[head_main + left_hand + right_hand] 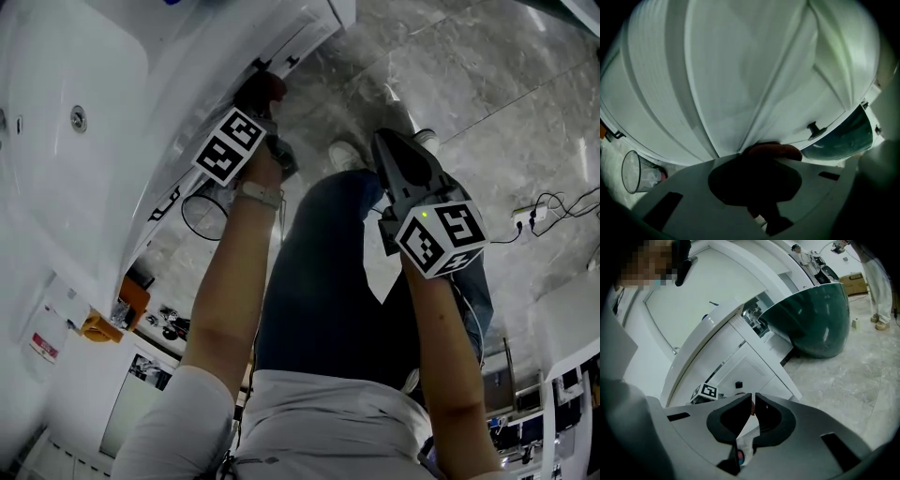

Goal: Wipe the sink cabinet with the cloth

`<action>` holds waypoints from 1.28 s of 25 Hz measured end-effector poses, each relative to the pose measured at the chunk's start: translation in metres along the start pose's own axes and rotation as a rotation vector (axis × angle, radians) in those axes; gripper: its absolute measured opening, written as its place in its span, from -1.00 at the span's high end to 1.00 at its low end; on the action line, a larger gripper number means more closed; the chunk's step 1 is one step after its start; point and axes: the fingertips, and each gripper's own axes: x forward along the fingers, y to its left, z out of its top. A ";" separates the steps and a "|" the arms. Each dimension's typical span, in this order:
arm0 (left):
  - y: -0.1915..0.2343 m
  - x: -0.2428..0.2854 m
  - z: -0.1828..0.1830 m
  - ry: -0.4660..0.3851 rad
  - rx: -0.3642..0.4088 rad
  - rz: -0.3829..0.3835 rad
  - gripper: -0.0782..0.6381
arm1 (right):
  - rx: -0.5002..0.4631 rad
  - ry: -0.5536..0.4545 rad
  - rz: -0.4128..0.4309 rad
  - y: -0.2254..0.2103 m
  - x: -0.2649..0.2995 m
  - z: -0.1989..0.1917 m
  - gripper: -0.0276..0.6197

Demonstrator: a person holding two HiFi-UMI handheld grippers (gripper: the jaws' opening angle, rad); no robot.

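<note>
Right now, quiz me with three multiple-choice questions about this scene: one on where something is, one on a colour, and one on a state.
1. Where is the dark red cloth?
A. On the stone floor
B. Against the white sink cabinet door
C. Inside the basin

2. What colour is the round bowl-shaped basin?
A. Dark green
B. Yellow
C. Red

3. How do the fingers of the right gripper stand?
A. Wide apart
B. Closed on the cloth
C. Together, with nothing between them

Answers:
1. B: the left gripper holds the cloth pressed against the door.
2. A: the right gripper view shows it deep green.
3. C: only a thin slit shows between them, with nothing in it.
</note>
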 end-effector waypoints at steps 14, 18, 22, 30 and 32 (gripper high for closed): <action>-0.032 -0.068 0.008 -0.089 0.028 -0.078 0.61 | -0.092 0.012 0.074 0.025 -0.041 0.027 0.80; -0.048 -0.106 0.002 -0.104 0.071 -0.108 0.61 | -0.161 0.031 0.114 0.034 -0.058 0.048 0.80; -0.074 -0.147 0.006 -0.120 0.142 -0.175 0.61 | -0.227 0.053 0.135 0.044 -0.073 0.070 0.80; -0.125 -0.237 0.040 -0.237 0.249 -0.293 0.61 | -0.405 0.049 0.238 0.096 -0.095 0.140 0.80; -0.133 -0.265 0.046 -0.264 0.289 -0.316 0.61 | -0.453 0.043 0.269 0.117 -0.105 0.155 0.80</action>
